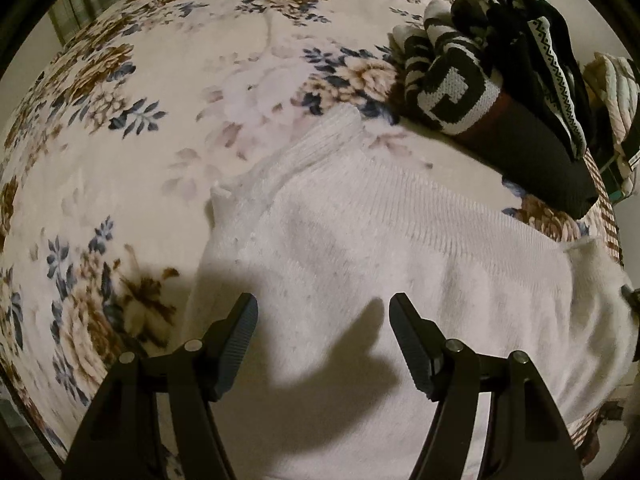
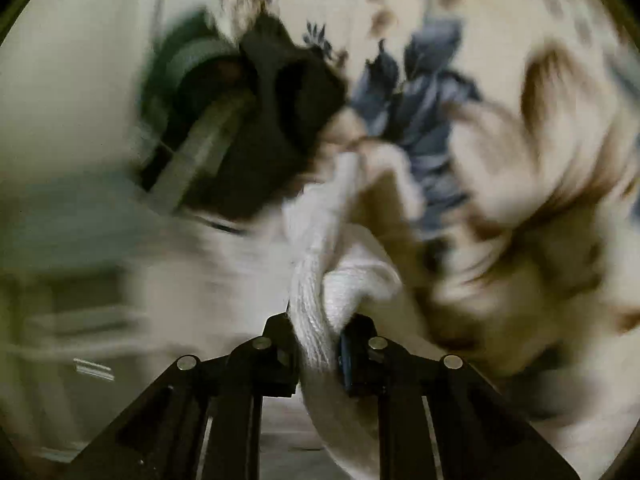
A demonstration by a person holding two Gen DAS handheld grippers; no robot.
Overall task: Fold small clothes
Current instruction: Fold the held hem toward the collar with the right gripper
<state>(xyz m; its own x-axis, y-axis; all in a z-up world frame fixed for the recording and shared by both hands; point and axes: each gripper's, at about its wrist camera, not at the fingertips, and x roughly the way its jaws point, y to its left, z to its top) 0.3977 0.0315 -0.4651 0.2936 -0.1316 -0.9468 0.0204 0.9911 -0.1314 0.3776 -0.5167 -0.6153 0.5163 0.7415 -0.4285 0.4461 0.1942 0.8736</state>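
A white knitted sock lies spread across the flowered blanket. My left gripper hovers just above its middle, pointing steeply down, jaws open with only the sock's surface below them. In the right wrist view, which is blurred, my right gripper is shut on a bunched ribbed edge of the white sock, which rises in a fold from between the pads. The right end of the sock in the left wrist view is lifted slightly.
A heap of black-and-white patterned socks lies at the far right of the blanket, close to the white sock. The same dark heap shows blurred in the right wrist view. Quilted cloth hangs past the bed's right edge.
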